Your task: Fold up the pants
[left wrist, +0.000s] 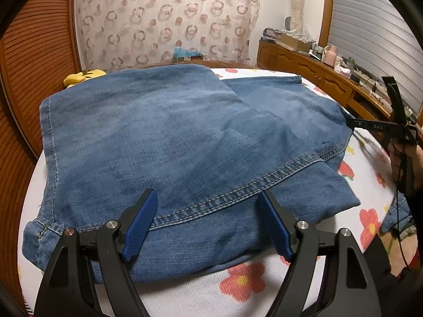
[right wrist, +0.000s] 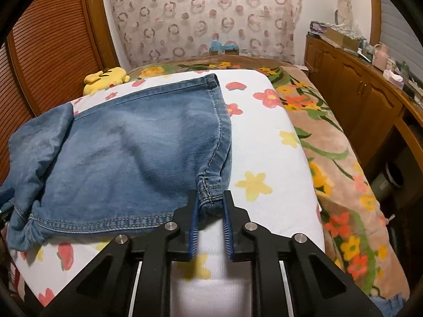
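Note:
Blue denim pants (left wrist: 158, 132) lie folded across a white flowered sheet (left wrist: 201, 293) on the bed. My left gripper (left wrist: 206, 194) hovers open over their near edge, its blue pads (left wrist: 141, 227) wide apart above a stitched seam and holding nothing. In the right wrist view the pants (right wrist: 119, 158) spread to the left. My right gripper (right wrist: 210, 195) is narrowed on their near right corner, with the seam and belt loop pinched between its pads (right wrist: 194, 216). The same gripper (left wrist: 354, 122) shows at the pants' right edge in the left wrist view, held by a person's hand (left wrist: 401, 163).
A yellow plush toy (right wrist: 105, 79) sits at the far left of the bed. A brown floral blanket (right wrist: 330, 145) covers the bed's right side. Beyond it stands a wooden cabinet (right wrist: 357, 92) with clutter on top. A louvred wooden door (right wrist: 53, 39) is at left.

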`<action>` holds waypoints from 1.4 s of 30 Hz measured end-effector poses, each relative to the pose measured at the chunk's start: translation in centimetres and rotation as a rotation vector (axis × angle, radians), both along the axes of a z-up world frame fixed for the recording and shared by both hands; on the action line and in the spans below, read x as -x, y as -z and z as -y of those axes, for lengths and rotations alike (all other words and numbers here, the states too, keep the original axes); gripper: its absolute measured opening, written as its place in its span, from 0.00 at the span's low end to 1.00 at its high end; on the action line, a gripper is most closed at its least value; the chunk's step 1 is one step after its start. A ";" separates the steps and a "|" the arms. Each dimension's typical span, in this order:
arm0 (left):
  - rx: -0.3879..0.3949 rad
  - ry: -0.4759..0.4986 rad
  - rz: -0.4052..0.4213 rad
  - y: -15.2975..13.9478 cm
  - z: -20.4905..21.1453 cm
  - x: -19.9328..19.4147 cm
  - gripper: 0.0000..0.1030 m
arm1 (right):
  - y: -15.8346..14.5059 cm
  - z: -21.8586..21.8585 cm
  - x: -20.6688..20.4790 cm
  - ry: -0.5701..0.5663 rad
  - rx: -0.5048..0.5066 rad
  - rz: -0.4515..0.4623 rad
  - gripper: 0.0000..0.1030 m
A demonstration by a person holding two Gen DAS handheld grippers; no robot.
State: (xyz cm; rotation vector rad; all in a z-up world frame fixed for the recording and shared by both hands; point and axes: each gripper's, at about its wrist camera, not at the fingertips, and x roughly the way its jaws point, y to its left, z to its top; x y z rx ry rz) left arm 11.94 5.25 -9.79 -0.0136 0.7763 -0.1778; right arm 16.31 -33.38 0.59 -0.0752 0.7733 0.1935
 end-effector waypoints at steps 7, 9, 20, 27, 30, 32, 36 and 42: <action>0.028 -0.033 0.056 -2.2 -1.9 1.1 0.77 | -3.6 -3.0 1.6 -0.067 -0.020 0.109 0.14; 0.027 -0.055 0.074 -3.0 -2.7 1.7 0.77 | -4.9 -4.5 2.1 -0.107 -0.026 0.142 0.14; 0.019 -0.134 0.118 -4.9 -6.7 3.8 0.77 | -9.6 -17.6 6.0 -0.457 -0.054 0.237 0.14; 0.023 -0.144 0.123 -5.0 -7.5 3.8 0.77 | -8.8 -23.9 9.5 -0.676 -0.053 0.184 0.22; 0.024 -0.133 0.118 -4.9 -7.3 3.7 0.77 | -7.8 -23.9 9.4 -0.679 -0.025 0.167 0.28; 0.027 -0.124 0.113 -4.7 -6.9 3.5 0.77 | -7.3 -23.2 9.2 -0.661 -0.027 0.157 0.31; 0.033 -0.104 0.099 -4.3 -5.9 3.0 0.77 | -7.0 -23.1 8.3 -0.609 -0.009 0.144 0.36; 0.036 -0.064 0.094 -4.4 -4.3 2.1 0.77 | -6.4 -22.8 7.0 -0.522 0.021 0.113 0.44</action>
